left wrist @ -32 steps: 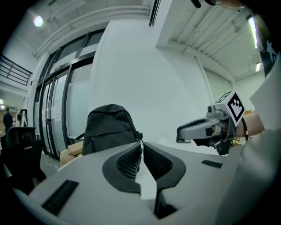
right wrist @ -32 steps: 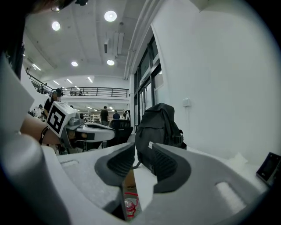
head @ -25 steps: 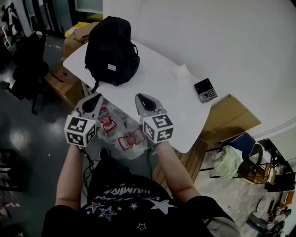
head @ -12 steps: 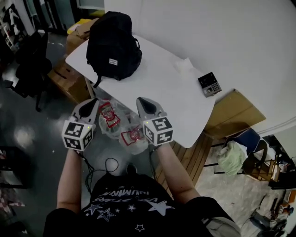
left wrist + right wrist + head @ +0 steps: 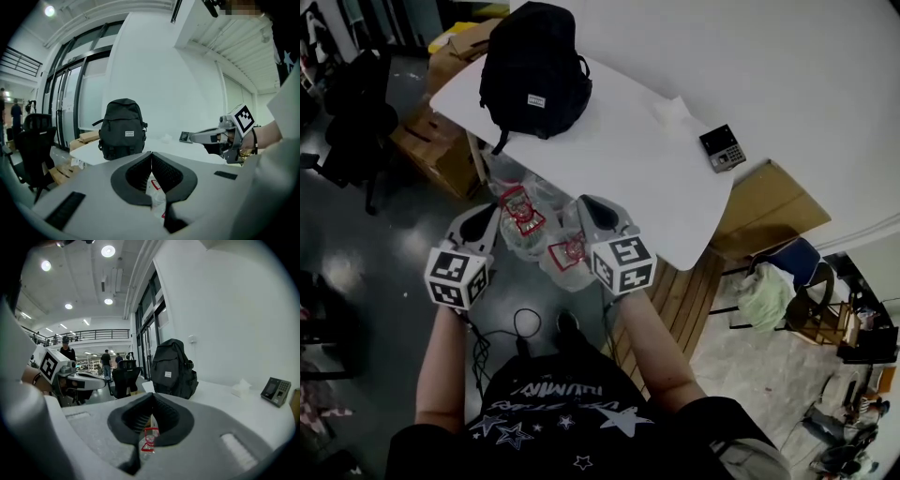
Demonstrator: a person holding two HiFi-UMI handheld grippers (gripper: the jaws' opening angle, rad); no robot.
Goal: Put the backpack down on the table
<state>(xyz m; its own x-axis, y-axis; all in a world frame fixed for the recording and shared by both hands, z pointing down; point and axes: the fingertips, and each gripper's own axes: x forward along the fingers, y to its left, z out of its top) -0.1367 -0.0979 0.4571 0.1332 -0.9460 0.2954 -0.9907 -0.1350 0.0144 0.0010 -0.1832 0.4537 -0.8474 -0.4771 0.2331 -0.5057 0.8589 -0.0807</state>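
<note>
A black backpack [image 5: 534, 70] stands upright on the far left part of the white table [image 5: 619, 169], with nothing holding it. My left gripper [image 5: 487, 212] and right gripper [image 5: 589, 203] hover side by side off the table's near edge, both shut and empty. From the left gripper view, the backpack [image 5: 123, 129] shows beyond the closed left gripper [image 5: 151, 153], and the right gripper [image 5: 220, 136] hangs at the right. The right gripper view has the backpack [image 5: 172, 369] ahead of the closed right gripper [image 5: 152, 397].
A small keypad device [image 5: 722, 148] and a crumpled tissue [image 5: 670, 111] lie on the table. Plastic bottles with red labels [image 5: 546, 246] sit on the floor under my grippers. Cardboard boxes [image 5: 441, 70], a black office chair [image 5: 352, 122] and a wooden board [image 5: 769, 220] surround the table.
Both grippers have drawn back from the table edge toward the person and sunk a little. The backpack has stayed on the table.
</note>
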